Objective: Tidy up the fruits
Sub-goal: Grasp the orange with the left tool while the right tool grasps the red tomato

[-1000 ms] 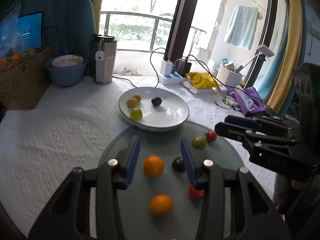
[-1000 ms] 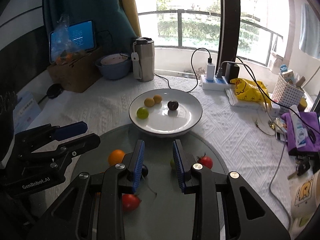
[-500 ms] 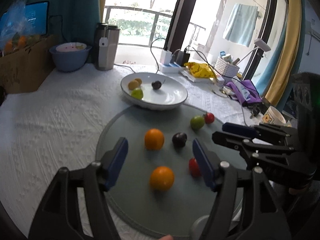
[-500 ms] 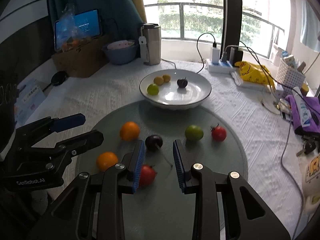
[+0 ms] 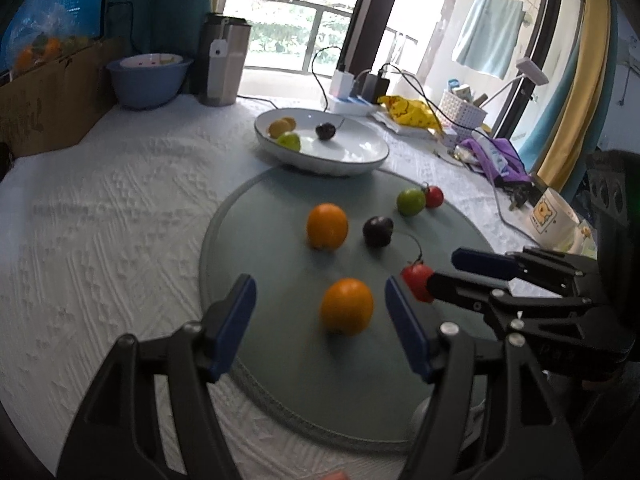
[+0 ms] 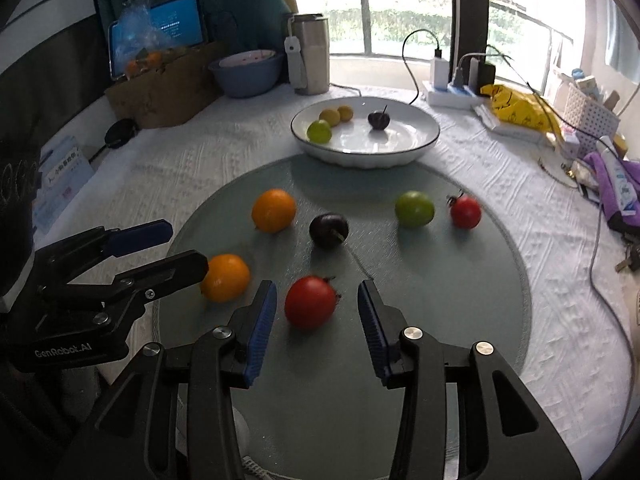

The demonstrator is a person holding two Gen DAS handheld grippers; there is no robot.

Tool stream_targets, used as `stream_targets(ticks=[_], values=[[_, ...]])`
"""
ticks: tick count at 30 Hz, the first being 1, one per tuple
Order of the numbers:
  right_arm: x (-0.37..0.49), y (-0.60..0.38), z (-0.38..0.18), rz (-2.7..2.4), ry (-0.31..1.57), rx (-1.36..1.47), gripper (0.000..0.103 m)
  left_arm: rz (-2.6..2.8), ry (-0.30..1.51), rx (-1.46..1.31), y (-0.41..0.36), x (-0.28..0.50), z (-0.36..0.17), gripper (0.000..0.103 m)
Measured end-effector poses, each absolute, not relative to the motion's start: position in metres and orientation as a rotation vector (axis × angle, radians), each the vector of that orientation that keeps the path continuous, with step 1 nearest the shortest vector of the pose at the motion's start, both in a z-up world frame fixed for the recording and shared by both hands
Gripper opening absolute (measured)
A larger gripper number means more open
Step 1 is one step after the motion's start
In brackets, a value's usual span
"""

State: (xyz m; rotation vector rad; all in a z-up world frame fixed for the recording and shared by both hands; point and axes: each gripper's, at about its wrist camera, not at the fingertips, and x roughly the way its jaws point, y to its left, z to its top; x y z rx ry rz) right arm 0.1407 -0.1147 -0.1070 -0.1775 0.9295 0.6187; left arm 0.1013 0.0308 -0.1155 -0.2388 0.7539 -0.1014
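Both grippers are seen drawn back and opened wider than a second ago, when their jaws were set much closer together over the mat. The right gripper is now spread wide with nothing held, and a red tomato is framed between its blue pads, lying straight ahead on the mat and touched by neither pad. The left gripper is likewise opened wide and empty, and the near orange is framed just ahead of its gap, slightly toward the right finger.

Judged from this, two pickups are being lined up at once: the tomato is nearer the right hand, the orange nearer the left. Both fruits are round, so no long axis is offered and a straight forward close should serve.

Beyond the near orange, farther from the grippers, a second orange, a dark plum, a green fruit and a second tomato are spread across the mat. At the mat's far edge the plate is set, already holding a green fruit, two small yellow ones and a dark one, so roughly four of ten pieces appear sorted.

The two tools are held near each other above the mat's near side, and a clash between them is a risk if both are closed together.
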Motion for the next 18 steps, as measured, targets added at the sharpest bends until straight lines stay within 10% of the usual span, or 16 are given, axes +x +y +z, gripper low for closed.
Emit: stream_targets(ticks=[18], values=[[0.141,-0.110,-0.129,0.653,0.960,-0.209,0.033,-0.108,0.790,-0.185,0.015,0.107,-0.125,0.069]])
